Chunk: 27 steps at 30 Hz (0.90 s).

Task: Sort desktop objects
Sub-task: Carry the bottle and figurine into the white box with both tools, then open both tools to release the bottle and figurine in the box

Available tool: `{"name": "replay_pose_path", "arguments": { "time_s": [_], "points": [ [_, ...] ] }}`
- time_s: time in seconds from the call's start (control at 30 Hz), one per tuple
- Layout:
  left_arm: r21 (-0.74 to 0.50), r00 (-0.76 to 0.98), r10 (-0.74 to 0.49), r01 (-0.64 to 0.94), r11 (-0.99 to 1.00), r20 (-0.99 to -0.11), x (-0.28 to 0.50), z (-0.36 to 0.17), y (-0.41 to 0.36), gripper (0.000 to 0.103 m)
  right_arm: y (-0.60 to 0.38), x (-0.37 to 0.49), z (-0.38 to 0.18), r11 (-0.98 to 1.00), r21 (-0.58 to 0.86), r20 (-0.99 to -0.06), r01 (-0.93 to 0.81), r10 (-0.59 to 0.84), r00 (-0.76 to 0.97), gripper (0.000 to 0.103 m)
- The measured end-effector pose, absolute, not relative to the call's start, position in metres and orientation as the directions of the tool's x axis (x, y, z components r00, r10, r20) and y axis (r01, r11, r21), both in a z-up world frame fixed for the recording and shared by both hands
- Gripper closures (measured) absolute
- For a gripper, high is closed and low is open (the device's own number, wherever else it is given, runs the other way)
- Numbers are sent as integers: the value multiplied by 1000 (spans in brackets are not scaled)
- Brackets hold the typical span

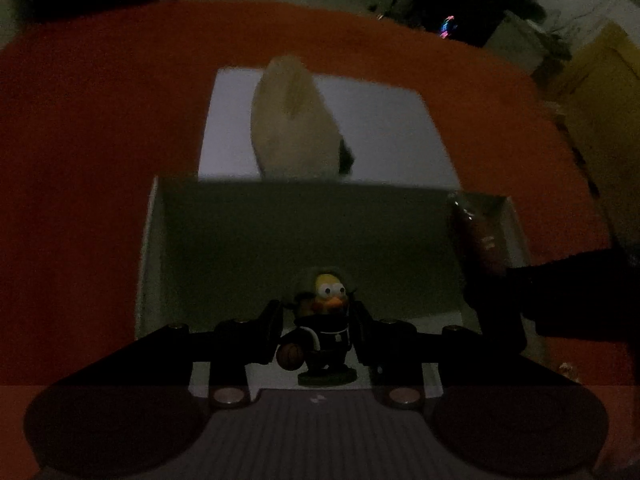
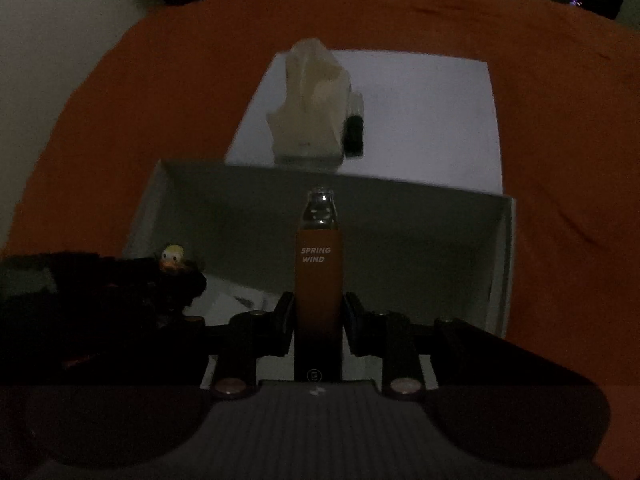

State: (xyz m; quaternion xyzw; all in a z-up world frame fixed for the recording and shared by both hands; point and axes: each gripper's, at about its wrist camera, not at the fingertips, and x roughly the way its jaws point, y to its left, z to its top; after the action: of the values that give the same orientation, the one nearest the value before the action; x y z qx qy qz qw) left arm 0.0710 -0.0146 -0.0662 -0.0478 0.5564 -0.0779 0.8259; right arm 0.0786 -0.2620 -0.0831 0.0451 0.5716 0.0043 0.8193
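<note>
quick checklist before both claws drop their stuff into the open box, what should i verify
1. Left claw grips the duck figurine: ok, fingers close on both sides.
2. Right claw grips the orange bottle: ok, upright between the fingers.
3. Both items are over the open box: ok.
4. Box floor free under each item: cannot tell, too dark.
5. Claws clear of each other: ok, apart, bottle by the box's right wall.
6. Cream pouch on the white lid out of the way: ok, beyond the box.
</note>
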Motion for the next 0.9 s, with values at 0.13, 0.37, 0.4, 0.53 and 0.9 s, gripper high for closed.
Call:
{"name": "replay_pose_path", "arguments": {
  "time_s": [0.13,0.37,0.4,0.53,0.9],
  "points": [
    [-132,323,-152,84,988,-934,65,-93,-16,72,-256,71,-103,1000,25,-946,1,24,324,75],
    [-72,321,-107,119,990,-941,67,-116,-19,72,-257,63,-132,1000,16,-963,15,11,268,75],
    [-67,322,-102,117,991,-941,67,-118,-19,72,-259,61,-136,999,27,-967,30,19,253,75],
    [-46,318,-81,116,992,-945,68,-126,-17,72,-266,56,-149,995,46,-974,93,24,224,75],
    [-20,289,-54,119,993,-956,65,-146,-16,72,-251,55,-177,998,-11,-974,65,-25,226,75]
  ]
}}
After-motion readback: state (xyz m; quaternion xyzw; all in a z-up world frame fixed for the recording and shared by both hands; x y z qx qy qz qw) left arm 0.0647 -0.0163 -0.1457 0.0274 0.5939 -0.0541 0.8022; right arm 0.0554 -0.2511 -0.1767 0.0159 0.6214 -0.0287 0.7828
